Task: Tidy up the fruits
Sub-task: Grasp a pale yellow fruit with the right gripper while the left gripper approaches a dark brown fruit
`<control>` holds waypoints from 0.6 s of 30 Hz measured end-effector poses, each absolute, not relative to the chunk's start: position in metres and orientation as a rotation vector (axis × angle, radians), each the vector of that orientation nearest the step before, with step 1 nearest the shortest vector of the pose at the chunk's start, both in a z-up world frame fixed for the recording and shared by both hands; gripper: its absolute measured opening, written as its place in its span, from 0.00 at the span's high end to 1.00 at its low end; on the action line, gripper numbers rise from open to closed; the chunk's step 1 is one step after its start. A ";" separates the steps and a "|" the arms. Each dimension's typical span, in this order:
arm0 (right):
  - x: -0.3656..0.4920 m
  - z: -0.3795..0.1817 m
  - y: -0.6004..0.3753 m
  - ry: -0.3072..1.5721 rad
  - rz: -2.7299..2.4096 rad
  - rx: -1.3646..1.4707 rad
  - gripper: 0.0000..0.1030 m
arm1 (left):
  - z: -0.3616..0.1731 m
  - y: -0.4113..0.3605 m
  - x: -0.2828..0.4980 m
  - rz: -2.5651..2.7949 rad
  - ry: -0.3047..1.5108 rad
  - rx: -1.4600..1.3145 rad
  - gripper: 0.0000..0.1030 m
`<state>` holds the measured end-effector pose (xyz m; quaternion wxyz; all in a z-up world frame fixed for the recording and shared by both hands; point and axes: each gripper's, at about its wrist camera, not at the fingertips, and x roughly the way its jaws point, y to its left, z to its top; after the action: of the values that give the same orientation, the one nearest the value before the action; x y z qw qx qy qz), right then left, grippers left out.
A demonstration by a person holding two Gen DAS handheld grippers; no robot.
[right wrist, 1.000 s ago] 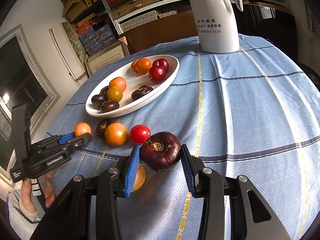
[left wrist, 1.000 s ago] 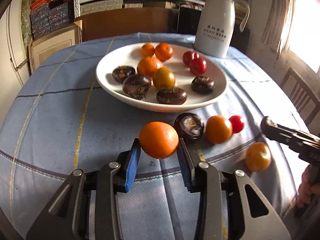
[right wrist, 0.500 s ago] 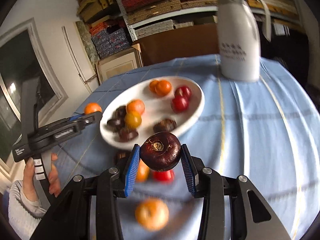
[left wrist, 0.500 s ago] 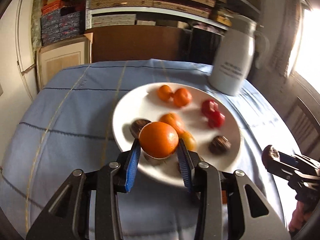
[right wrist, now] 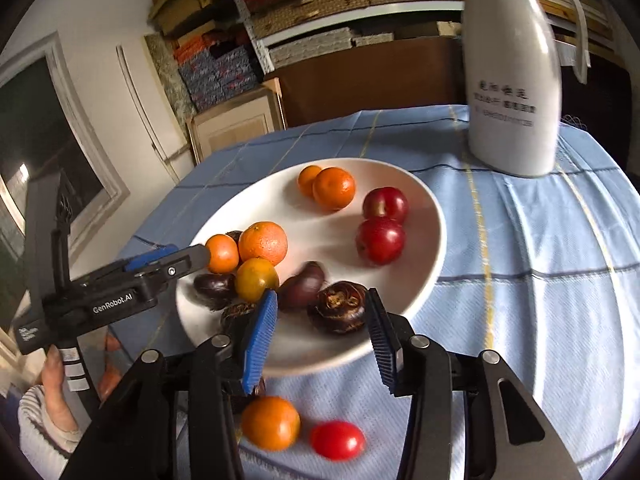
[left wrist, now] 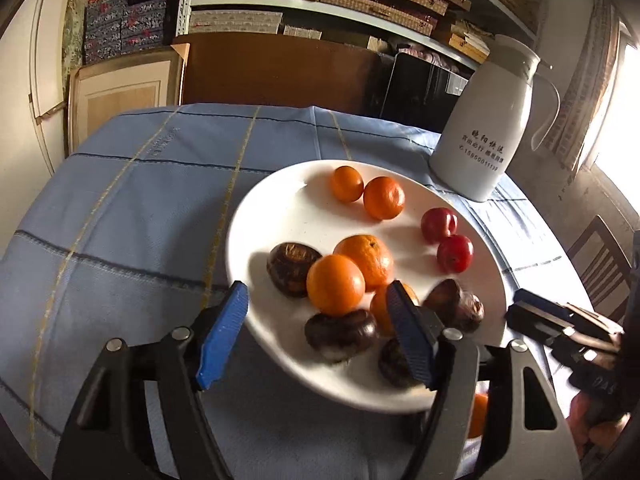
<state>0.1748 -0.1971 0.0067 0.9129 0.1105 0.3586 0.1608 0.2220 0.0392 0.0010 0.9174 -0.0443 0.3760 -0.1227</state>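
The white plate (left wrist: 272, 216) has bare room along its left rim and far-left edge, and in a strip through its middle between the two far oranges (left wrist: 366, 194) and the near cluster. Its near half is crowded: oranges, dark chestnut-like fruits (right wrist: 340, 312) and two red fruits (right wrist: 382, 226) sit close together, several touching. The tablecloth (left wrist: 140, 208) lies open across the table's left side and far-left corner. A white jug (left wrist: 480, 140) blocks the far-right edge. By the near edge, below the plate, an orange (right wrist: 270, 424) and a red fruit (right wrist: 338, 440) stand in the way.
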 end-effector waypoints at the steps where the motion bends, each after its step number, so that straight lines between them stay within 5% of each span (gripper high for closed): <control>1: 0.168 0.007 -0.202 0.732 0.330 0.240 0.54 | 0.000 0.040 0.215 -0.246 0.773 -0.087 0.27; 3: 0.155 0.005 -0.211 0.726 0.323 0.263 0.48 | -0.001 0.041 0.201 -0.235 0.768 -0.089 0.13; 9: 0.094 -0.006 -0.233 0.708 0.298 0.299 0.36 | -0.005 0.025 0.147 -0.242 0.756 -0.027 0.05; 18: 0.052 -0.023 -0.217 0.752 0.345 0.192 0.33 | -0.018 0.003 0.102 -0.186 0.772 0.134 0.05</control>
<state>0.0517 -0.2165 -0.0229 0.9113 0.0930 0.3646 0.1674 0.1021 0.0034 -0.0177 0.9201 0.0653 0.3756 -0.0903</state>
